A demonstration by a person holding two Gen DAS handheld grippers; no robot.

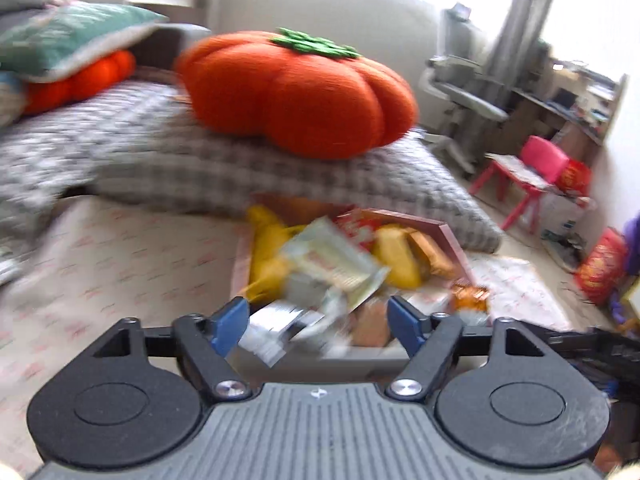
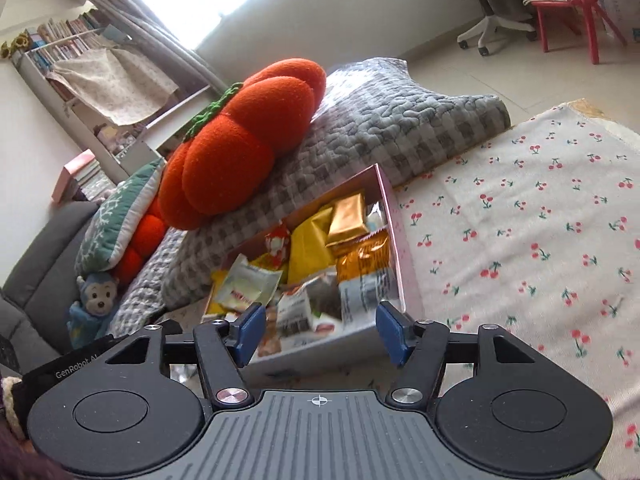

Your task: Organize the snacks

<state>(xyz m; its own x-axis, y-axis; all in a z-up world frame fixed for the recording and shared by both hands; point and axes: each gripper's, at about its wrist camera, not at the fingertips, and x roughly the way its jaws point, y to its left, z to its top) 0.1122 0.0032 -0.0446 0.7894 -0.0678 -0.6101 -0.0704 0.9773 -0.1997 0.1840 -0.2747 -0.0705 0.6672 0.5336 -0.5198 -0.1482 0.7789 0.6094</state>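
Right wrist: both tongs (image 2: 320, 332) (image 1: 318, 326) released; pink box (image 2: 394, 216) runs lengthwise away, toward pumpkin cushion (image 2: 240, 140).

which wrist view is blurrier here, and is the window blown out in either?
Left wrist view: heavy motion blur, snack box and packets smeared, window top right blown out. Right wrist view: much sharper, cherry-print cloth crisp, only the nearest packets soft; window at top also clipped white.
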